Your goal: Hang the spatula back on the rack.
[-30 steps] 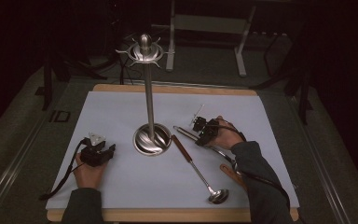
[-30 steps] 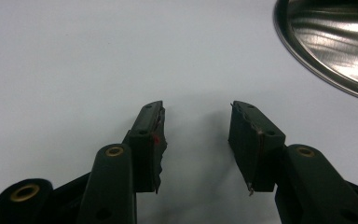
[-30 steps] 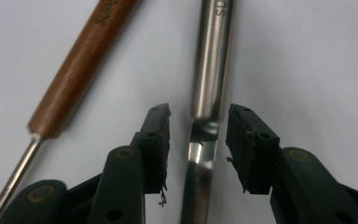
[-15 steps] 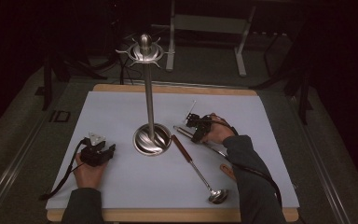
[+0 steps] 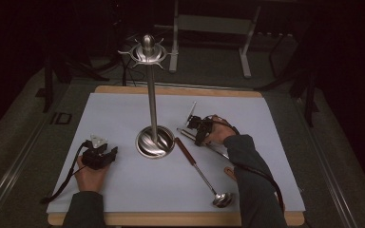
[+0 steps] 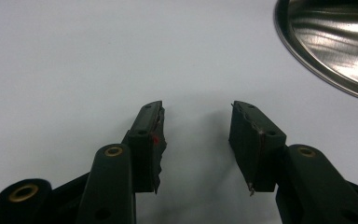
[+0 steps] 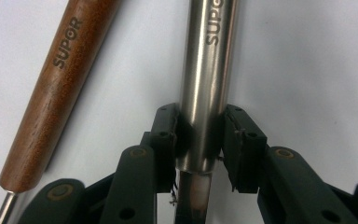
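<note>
Steel handle (image 7: 207, 84), stamped SUPOR, lies flat on the white sheet (image 5: 123, 118) covering the counter, just right of the stand's round base (image 5: 155, 142) as the high view shows it. Right gripper (image 7: 199, 140) has its fingers (image 7: 168, 135) closing in; both pads now press the handle's sides, so it is grasped near its end. Wooden handle (image 7: 58, 88) of the ladle (image 5: 202, 173), same stamp, lies just beside the steel one, not touching, between it and the base; the ladle's bowl points toward the counter's near edge. Stand pole (image 5: 152, 104) upright on the base. Left gripper (image 6: 198, 140) rests on the sheet left of the base, fingers spread, nothing between them.
</note>
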`<move>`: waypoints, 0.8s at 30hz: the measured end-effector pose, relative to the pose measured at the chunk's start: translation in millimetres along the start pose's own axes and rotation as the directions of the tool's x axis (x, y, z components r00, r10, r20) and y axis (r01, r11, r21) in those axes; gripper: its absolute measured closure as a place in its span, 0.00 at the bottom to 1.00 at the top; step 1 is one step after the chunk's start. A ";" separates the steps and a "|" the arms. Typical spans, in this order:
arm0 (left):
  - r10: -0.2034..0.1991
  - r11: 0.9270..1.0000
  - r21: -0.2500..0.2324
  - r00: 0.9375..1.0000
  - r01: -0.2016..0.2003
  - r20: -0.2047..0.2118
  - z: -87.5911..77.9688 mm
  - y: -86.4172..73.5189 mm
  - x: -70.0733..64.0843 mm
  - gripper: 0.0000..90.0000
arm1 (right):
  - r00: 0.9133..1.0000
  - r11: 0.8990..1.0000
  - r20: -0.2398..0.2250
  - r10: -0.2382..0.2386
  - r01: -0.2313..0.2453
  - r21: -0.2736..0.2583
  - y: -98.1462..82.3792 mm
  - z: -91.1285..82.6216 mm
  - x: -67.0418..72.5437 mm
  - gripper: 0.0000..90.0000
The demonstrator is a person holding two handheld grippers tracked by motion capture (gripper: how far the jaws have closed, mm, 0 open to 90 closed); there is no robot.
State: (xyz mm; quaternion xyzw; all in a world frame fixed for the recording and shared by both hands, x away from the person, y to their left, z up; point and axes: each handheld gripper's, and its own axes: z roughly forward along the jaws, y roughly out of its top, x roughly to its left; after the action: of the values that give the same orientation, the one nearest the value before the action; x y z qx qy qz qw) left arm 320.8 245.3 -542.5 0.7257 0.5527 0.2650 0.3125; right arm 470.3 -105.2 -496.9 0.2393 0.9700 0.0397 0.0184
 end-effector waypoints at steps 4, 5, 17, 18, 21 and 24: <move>0.000 1.000 0.001 1.000 0.000 0.000 0.0 0.0 0.1 0.61 | 1.000 1.000 -0.005 0.004 -0.004 -0.016 -2.4 -0.4 -0.8 0.76; -0.001 1.000 0.001 1.000 0.001 0.000 0.0 0.0 0.2 0.61 | 1.000 1.000 -0.004 0.005 -0.005 -0.026 -3.6 -0.4 -1.1 0.76; 0.000 1.000 0.000 1.000 0.000 -0.002 0.0 0.0 0.0 0.60 | 1.000 0.998 -0.001 -0.006 0.006 -0.057 -7.2 -11.6 2.5 0.76; -0.001 1.000 0.000 1.000 0.001 -0.002 0.0 0.0 0.1 0.60 | 1.000 0.998 0.004 -0.005 0.005 -0.063 -7.8 -14.4 2.4 0.76; 0.000 1.000 0.001 1.000 0.000 -0.003 0.0 0.0 0.0 0.60 | 1.000 0.997 0.012 -0.007 0.008 -0.077 -9.3 -22.1 1.9 0.76; -0.001 1.000 0.001 1.000 0.001 -0.003 0.1 0.0 0.1 0.60 | 1.000 0.995 0.020 -0.010 0.012 -0.095 -10.8 -29.4 1.3 0.76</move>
State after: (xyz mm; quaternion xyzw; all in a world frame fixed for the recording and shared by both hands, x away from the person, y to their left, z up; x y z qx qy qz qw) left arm 320.9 245.4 -542.5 0.7251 0.5536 0.2657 0.3117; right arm 462.6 -116.1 -468.5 0.2334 0.9680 0.0832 0.0394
